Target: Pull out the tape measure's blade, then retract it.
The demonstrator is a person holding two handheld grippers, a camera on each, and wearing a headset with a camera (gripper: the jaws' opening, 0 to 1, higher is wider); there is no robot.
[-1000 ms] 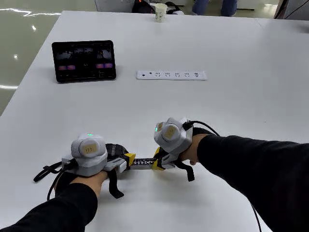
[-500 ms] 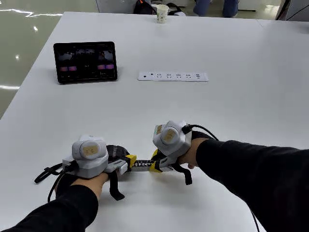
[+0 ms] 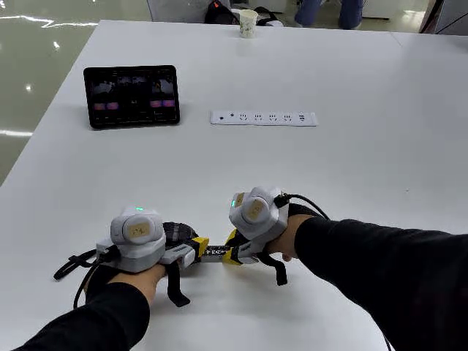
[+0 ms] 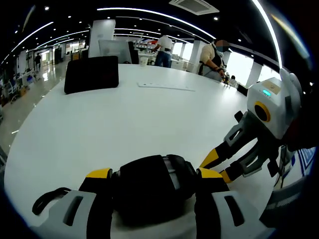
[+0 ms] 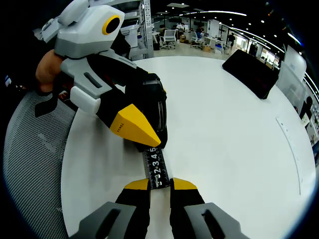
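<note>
Black tape measure case [image 4: 152, 186]; its blade [image 5: 156, 169] is black with white numerals. Left tongs [image 4: 154, 174] and right tongs [image 5: 159, 184] are grey-white, yellow-tipped. White worktop [image 3: 329, 168]; black tablet [image 3: 131, 95] with purple patches.

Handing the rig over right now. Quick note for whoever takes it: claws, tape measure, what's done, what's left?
Left claw: shut on the tape measure's black case, at the near side of the white table.
Right claw: shut on the tip of the blade, facing the left one.
Blade: a short stretch is out, marks 1 to 5 readable between the case and the right claw.
Done: the pull-out looks finished; the gap between the claws has shrunk over the last second, so it is likely retracting.
Left: guide the rest of the blade back into the case, then release.
</note>
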